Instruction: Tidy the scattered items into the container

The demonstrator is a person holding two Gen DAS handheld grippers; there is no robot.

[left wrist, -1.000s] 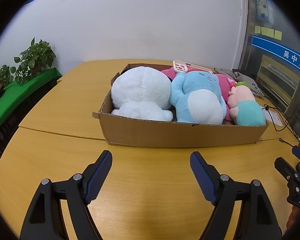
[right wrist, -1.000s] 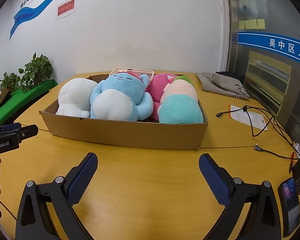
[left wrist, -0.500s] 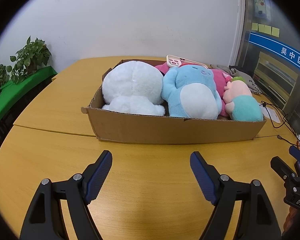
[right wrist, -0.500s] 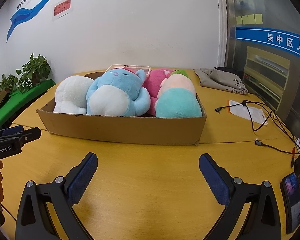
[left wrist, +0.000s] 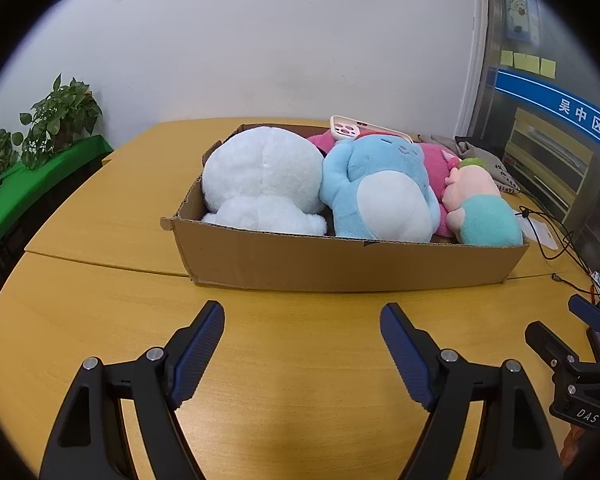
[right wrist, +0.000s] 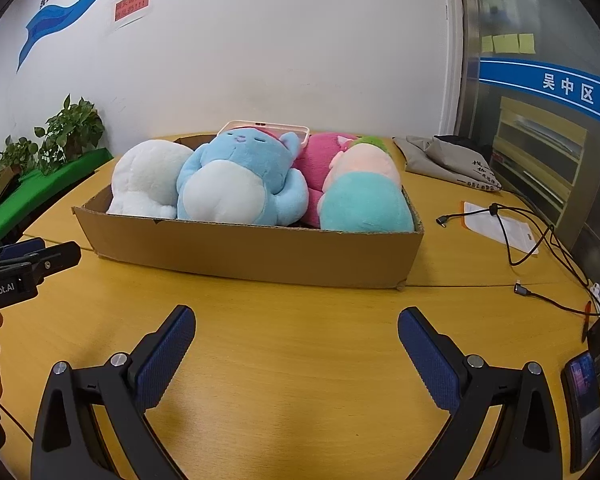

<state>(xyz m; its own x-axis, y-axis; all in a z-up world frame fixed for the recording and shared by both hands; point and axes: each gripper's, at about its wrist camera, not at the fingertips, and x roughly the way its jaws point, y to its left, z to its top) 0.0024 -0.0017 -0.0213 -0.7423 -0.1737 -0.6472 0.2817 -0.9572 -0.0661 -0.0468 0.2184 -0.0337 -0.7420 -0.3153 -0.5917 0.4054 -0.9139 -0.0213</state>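
Left wrist view: the left tool [left wrist: 302, 334] gapes wide, holding nothing; the cardboard box [left wrist: 340, 266], at twelve o'clock, has drawn slightly nearer, toys all inside, so tidying looks finished. "DAS" shows on the right tool [left wrist: 572, 364] at three o'clock.

Right wrist view: the right tool [right wrist: 296, 344] is wide, empty; "nRobot.AI" marks the left tool [right wrist: 28, 268] at nine o'clock

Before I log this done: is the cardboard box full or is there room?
Full: the cardboard box holds four plush toys side by side, bulging above its rim.
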